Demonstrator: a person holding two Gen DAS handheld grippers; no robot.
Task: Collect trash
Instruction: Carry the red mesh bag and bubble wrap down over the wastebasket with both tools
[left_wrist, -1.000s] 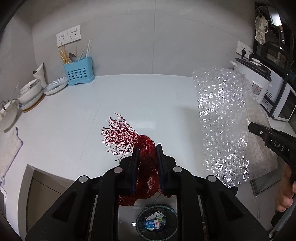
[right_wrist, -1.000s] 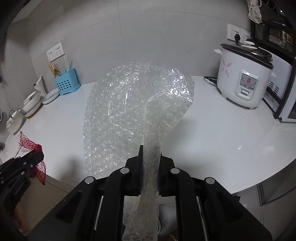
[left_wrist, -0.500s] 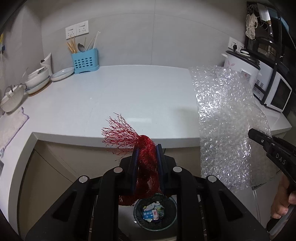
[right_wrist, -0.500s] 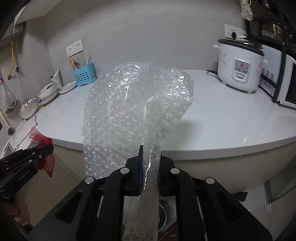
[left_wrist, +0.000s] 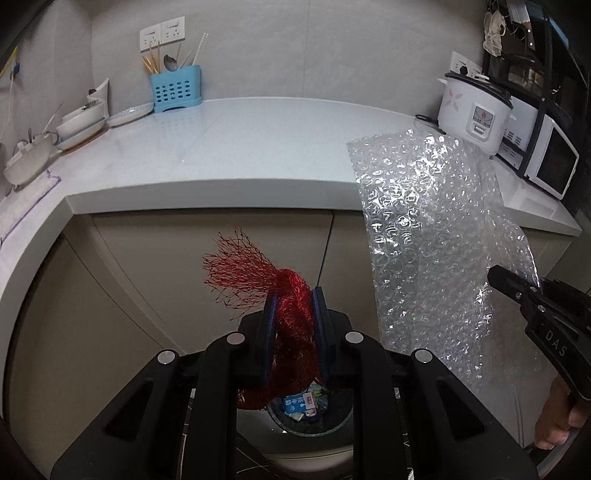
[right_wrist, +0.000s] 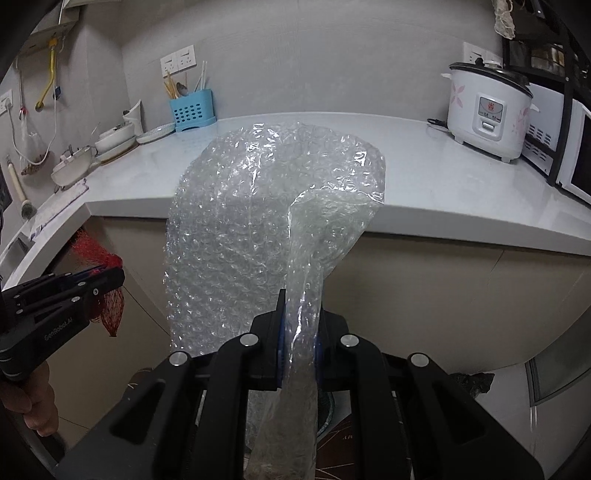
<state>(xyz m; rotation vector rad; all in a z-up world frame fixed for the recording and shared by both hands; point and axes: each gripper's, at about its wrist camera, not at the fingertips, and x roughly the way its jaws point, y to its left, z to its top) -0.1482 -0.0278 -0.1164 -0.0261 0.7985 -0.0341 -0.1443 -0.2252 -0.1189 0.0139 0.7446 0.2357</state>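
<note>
Mesh (left_wrist: 291, 314) — bubble wrap (right_wrist: 258, 236) — both clamped

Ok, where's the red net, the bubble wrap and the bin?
red mesh net (left_wrist: 291, 332), left wrist view, bunched middle.
bubble wrap (right_wrist: 258, 229), right wrist view, sheet's middle.
trash bin (left_wrist: 332, 424), left wrist view, right rim.

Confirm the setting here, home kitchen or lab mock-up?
Most likely a home kitchen: a white counter carries a rice cooker, a microwave beside it, and a blue utensil holder with chopsticks under wall sockets.
</note>
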